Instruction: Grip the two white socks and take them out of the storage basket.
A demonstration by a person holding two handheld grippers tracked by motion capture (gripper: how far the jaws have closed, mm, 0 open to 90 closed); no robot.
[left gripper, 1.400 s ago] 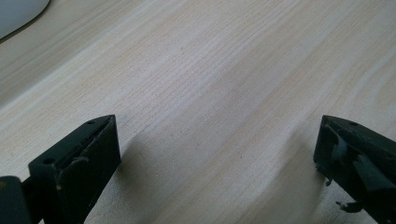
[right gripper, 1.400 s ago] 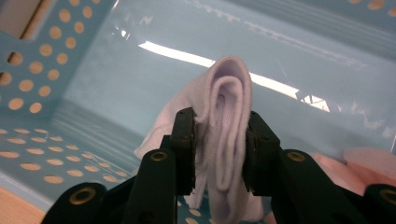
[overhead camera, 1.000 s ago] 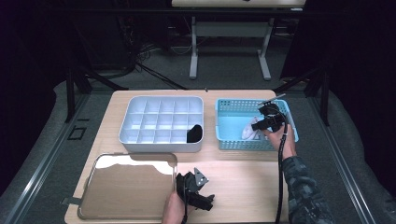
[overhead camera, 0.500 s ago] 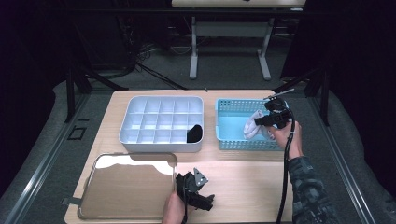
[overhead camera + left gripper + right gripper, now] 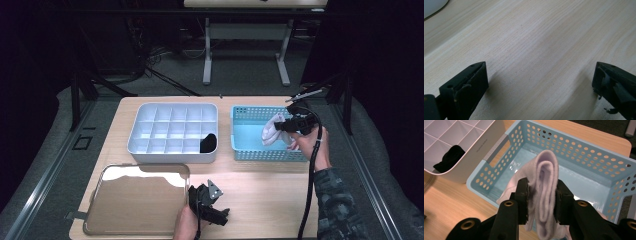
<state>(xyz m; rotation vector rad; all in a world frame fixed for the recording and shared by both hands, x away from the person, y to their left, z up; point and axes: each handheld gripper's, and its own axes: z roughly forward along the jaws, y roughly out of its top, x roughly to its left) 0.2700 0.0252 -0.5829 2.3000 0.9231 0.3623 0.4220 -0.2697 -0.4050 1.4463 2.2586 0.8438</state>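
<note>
Right hand-held gripper (image 5: 541,197) clamps white sock (image 5: 546,185) above blue basket (image 5: 584,162); left hand-held gripper (image 5: 540,82) gapes.

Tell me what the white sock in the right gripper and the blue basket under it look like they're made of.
The white sock looks like soft knit fabric, maybe cotton: fuzzy matte surface, folded and bulging between the jaws. The blue basket looks like moulded plastic: smooth, slightly glossy walls with even rows of round holes.

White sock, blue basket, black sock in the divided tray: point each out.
White sock (image 5: 544,195), right gripper view, on the folded middle clamped by the jaws.
Blue basket (image 5: 250,150), high view, on its near perforated wall.
Black sock (image 5: 208,143), high view, on the middle of the bundle in its tray compartment.
</note>
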